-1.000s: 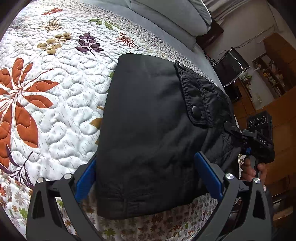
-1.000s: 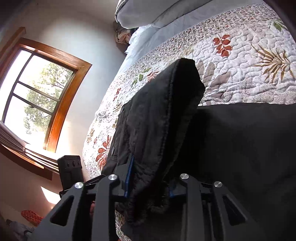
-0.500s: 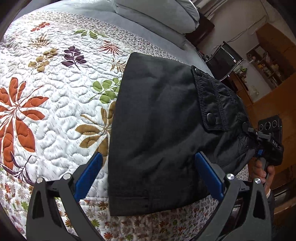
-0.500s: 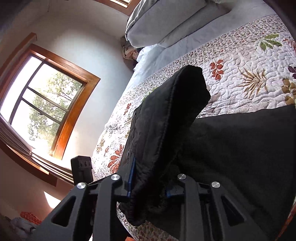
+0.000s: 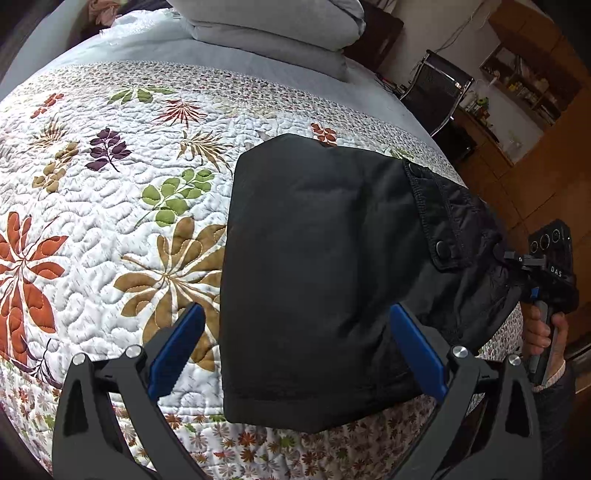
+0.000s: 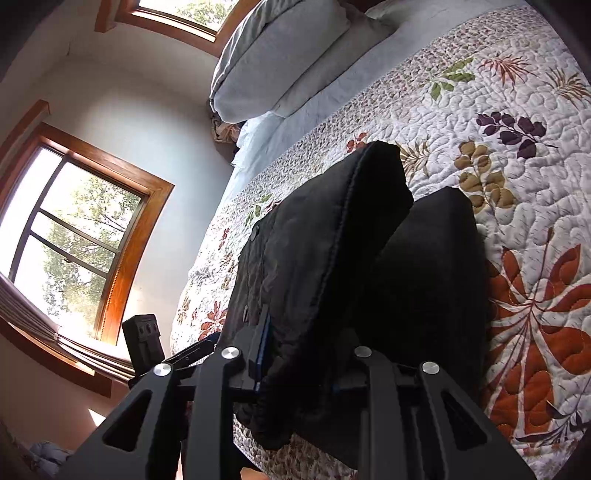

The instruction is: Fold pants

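Withdrawn from pants [image 5: 325, 266]: left tool [image 5: 295, 354], spread, empty. Right tool [image 6: 299, 369] pinching pants edge, lifted off bed [image 5: 110, 221].

- A quilt [image 5: 110, 206] with printed leaves in orange, brown, green and purple covers the bed; a band of small flowers runs along its near edge.
- A grey sheet [image 5: 207, 55] lies past the quilt's far edge, toward the head of the bed.
- Grey pillows [image 5: 273, 33] are stacked at the head of the bed.
- A wood-framed window [image 6: 81, 236] sits in the pale wall beside the bed, with trees visible outside.
- A black chair [image 5: 439, 92] with a metal frame stands beyond the bed.
- Wooden shelves [image 5: 528, 77] hold small items, too small to identify.
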Tool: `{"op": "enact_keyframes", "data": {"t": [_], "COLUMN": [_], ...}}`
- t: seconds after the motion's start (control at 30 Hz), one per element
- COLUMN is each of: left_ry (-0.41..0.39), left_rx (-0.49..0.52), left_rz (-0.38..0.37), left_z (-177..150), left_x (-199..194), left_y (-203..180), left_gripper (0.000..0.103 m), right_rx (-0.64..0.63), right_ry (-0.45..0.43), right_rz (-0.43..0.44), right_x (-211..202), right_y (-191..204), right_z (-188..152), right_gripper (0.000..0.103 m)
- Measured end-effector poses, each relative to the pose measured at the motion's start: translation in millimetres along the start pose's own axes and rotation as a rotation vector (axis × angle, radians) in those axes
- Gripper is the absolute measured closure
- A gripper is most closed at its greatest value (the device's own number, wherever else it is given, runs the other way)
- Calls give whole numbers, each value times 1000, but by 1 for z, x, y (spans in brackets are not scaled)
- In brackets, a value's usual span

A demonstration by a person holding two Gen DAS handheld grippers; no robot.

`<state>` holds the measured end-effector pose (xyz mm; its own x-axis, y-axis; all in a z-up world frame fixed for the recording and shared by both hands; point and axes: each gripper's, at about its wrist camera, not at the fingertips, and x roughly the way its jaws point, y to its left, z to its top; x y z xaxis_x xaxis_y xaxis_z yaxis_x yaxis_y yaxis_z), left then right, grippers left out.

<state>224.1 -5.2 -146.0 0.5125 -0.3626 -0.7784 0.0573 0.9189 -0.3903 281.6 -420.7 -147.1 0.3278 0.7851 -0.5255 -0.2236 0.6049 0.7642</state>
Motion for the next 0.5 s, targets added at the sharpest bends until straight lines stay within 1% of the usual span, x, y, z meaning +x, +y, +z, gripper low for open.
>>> {"op": "enact_keyframes", "data": {"t": [0.1, 0.33, 0.47, 0.5], "left_ry": [21, 48, 55, 54], "left_rx": [17, 9, -7, -7], "left_rz": [17, 22, 16, 17], "left_z": [-2, -4, -6, -6], "left_x": [9, 23, 26, 27], "left_y": [-4, -6, -5, -5], "left_gripper": [4, 4, 4, 4], "right_rx": [22, 85, 113, 111], "right_ry": [-1, 3, 11, 7], "right_rz": [-1, 23, 45, 42], "right_x": [-1, 5, 8, 7], "right_y": [-15, -47, -58, -57], "right_z": [-3, -14, -17, -18], "right_gripper": [78, 78, 67, 60]}}
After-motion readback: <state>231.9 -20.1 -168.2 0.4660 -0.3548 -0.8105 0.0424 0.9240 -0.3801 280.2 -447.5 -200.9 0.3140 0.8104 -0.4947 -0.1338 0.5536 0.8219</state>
